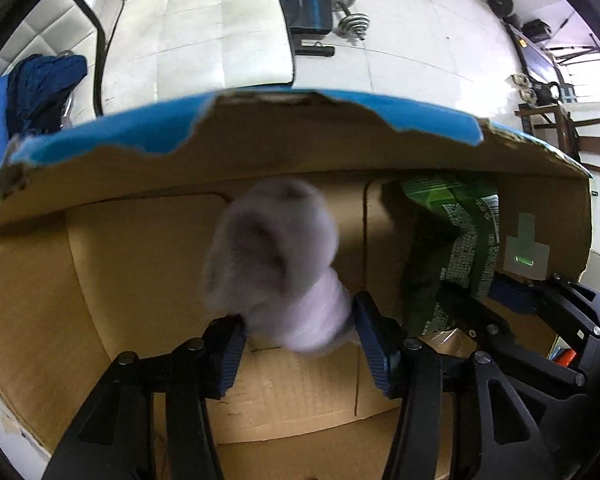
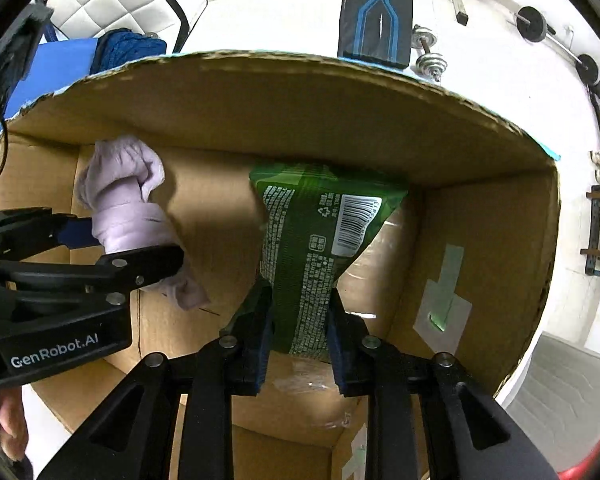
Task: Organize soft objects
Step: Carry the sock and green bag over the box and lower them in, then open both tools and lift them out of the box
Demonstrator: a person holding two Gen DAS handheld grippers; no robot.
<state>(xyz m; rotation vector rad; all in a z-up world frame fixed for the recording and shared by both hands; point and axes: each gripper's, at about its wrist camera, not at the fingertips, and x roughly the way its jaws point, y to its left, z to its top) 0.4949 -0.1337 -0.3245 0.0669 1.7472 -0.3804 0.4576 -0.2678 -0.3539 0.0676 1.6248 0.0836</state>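
Note:
My left gripper (image 1: 300, 340) is shut on a rolled lilac sock (image 1: 276, 264) and holds it inside an open cardboard box (image 1: 140, 260). The sock also shows in the right wrist view (image 2: 128, 204), with the left gripper (image 2: 132, 248) around it at the box's left side. My right gripper (image 2: 298, 344) is shut on a green printed packet (image 2: 312, 248) with a barcode, held inside the same box (image 2: 480, 240) toward its middle. The packet shows in the left wrist view (image 1: 456, 240), to the right of the sock.
The box has a torn blue-faced flap (image 1: 260, 120) at its far edge. Beyond it lie a white tiled floor, a dark blue knitted cloth (image 1: 44, 84), a black and blue bench pad (image 2: 376, 12), dumbbells (image 1: 352, 12) and a barbell (image 2: 556, 36).

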